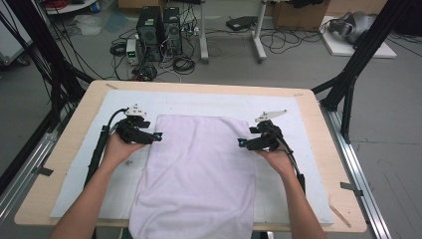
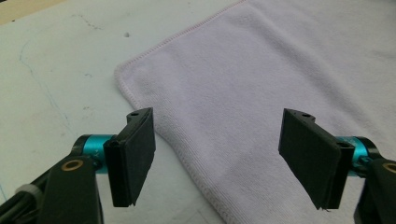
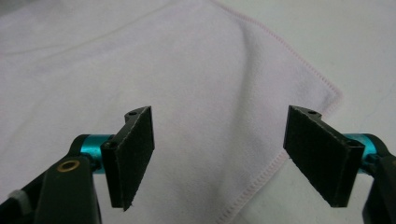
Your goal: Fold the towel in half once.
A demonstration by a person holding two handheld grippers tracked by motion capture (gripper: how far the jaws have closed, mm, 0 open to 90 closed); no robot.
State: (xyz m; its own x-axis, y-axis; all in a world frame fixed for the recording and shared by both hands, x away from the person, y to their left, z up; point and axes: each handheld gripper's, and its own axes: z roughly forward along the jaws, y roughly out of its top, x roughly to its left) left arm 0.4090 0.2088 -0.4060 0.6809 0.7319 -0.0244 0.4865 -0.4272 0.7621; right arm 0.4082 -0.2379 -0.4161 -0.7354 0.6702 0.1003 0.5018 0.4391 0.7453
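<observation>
A pale pink towel (image 1: 199, 169) lies flat on the white mat, its near end hanging over the table's front edge. My left gripper (image 1: 158, 136) hovers at the towel's left edge near the far left corner, jaws open and pointing right. In the left gripper view the towel (image 2: 261, 84) and its hemmed corner lie beyond the open gripper (image 2: 224, 158), nothing between the pads. My right gripper (image 1: 241, 143) hovers at the towel's right edge near the far right corner, open, pointing left. In the right gripper view the towel (image 3: 163, 84) lies under the open gripper (image 3: 224, 158).
A white mat (image 1: 303, 149) covers most of the wooden table (image 1: 64, 149). Black frame posts stand at both sides. On the floor beyond the table are computer towers (image 1: 159, 32), cables and a desk's legs.
</observation>
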